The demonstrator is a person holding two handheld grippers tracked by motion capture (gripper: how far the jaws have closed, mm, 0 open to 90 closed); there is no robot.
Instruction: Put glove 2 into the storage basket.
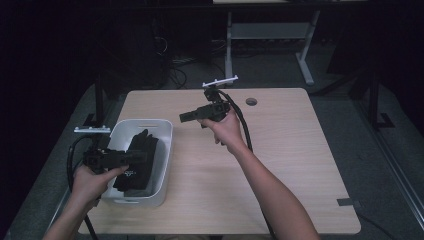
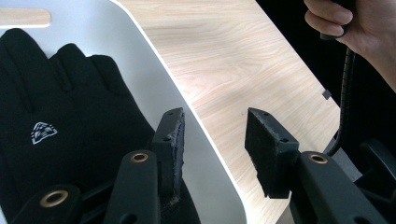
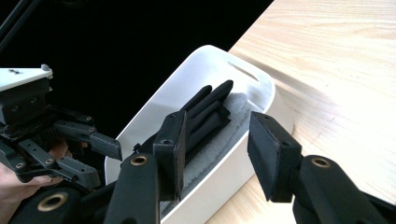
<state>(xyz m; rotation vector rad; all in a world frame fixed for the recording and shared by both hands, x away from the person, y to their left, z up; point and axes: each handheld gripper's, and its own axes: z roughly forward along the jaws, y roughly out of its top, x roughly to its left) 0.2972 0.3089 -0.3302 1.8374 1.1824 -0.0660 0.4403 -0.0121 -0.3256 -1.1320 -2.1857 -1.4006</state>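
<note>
At the near left, the left gripper hangs over the white bin, jaws partly open and holding nothing. The black gloves lie inside the bin, just under it. To take a glove well, I think it should come down straight and close on one layer only. Farther, over the table, the right gripper is half open and empty too.

matt cloth gloves, smooth plastic tub, wood-grain table.
</note>
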